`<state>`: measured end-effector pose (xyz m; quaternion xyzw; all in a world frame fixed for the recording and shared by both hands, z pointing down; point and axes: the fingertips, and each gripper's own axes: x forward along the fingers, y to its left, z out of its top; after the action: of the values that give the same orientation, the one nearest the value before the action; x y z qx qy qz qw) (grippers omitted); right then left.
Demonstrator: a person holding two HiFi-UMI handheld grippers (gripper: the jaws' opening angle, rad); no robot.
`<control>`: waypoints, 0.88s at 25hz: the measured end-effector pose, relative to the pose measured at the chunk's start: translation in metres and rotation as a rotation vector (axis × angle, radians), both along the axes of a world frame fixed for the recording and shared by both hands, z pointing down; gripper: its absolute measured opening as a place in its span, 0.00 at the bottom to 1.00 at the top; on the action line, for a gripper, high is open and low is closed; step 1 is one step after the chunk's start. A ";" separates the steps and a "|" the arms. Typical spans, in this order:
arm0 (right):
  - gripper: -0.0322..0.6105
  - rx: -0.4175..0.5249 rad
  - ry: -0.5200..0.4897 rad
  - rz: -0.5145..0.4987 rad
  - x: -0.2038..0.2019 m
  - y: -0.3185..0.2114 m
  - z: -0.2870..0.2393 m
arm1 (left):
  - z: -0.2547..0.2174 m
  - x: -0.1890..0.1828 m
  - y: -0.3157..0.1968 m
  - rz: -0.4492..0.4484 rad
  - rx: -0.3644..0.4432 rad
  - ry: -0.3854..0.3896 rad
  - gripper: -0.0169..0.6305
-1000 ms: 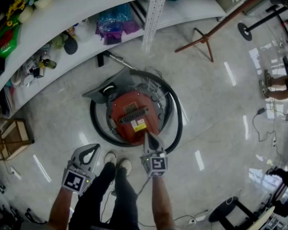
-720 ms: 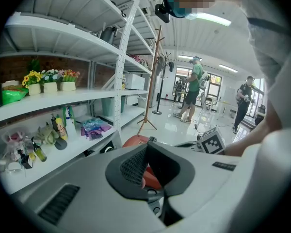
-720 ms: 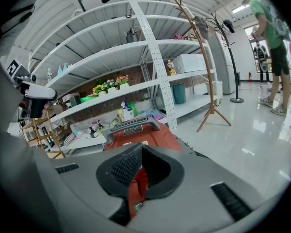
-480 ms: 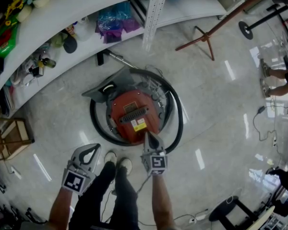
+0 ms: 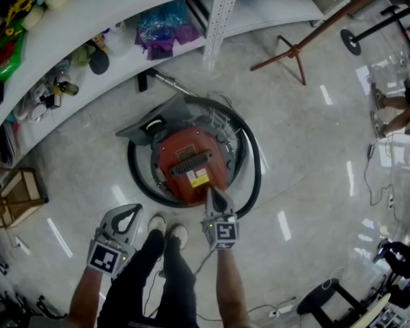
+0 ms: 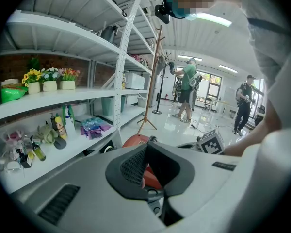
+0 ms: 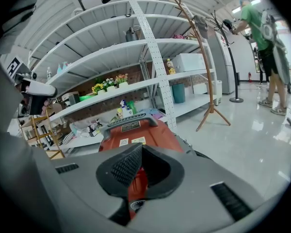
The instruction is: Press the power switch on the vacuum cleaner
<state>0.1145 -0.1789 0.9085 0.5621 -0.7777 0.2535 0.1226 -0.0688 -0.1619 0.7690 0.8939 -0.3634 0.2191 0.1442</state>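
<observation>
A red canister vacuum cleaner (image 5: 190, 164) with a black handle sits on the glossy floor, ringed by its black hose (image 5: 254, 176). My right gripper (image 5: 214, 197) is shut, its tips down on the vacuum's near edge. In the right gripper view the red body (image 7: 136, 132) fills the space beyond the gripper (image 7: 139, 148), and a round dark part (image 7: 137, 204) shows under the jaws. My left gripper (image 5: 128, 217) is shut and held above the floor left of the vacuum, apart from it. The left gripper view shows that gripper (image 6: 146, 144) aimed over the red body (image 6: 135, 141).
White shelving (image 5: 123, 19) with bottles, bags and flowers curves behind the vacuum. A wooden coat stand (image 5: 294, 53) stands at the back right, a wooden frame (image 5: 17, 193) at the left. The person's shoes (image 5: 167, 231) are just before the vacuum. Other people and cables are at the far right.
Both grippers and the vacuum have stayed where they were. Only the person at the far right edge has shifted.
</observation>
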 end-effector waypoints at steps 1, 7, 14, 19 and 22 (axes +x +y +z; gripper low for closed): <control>0.07 0.006 0.008 -0.007 -0.001 0.000 0.000 | 0.000 0.000 0.000 -0.002 -0.002 0.002 0.04; 0.07 0.011 0.017 0.002 0.001 -0.001 0.005 | 0.003 -0.002 0.002 -0.002 -0.008 0.006 0.04; 0.07 -0.015 0.020 0.022 0.002 -0.002 0.000 | 0.004 -0.006 0.001 -0.001 -0.006 0.002 0.04; 0.07 0.015 0.015 0.013 0.003 -0.003 0.005 | 0.005 -0.008 0.001 -0.008 -0.015 0.006 0.04; 0.07 -0.011 0.012 0.038 0.004 -0.006 0.004 | 0.006 -0.008 0.002 -0.005 -0.016 0.004 0.04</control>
<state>0.1183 -0.1845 0.9126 0.5774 -0.7648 0.2568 0.1257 -0.0764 -0.1595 0.7751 0.8922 -0.3636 0.2198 0.1529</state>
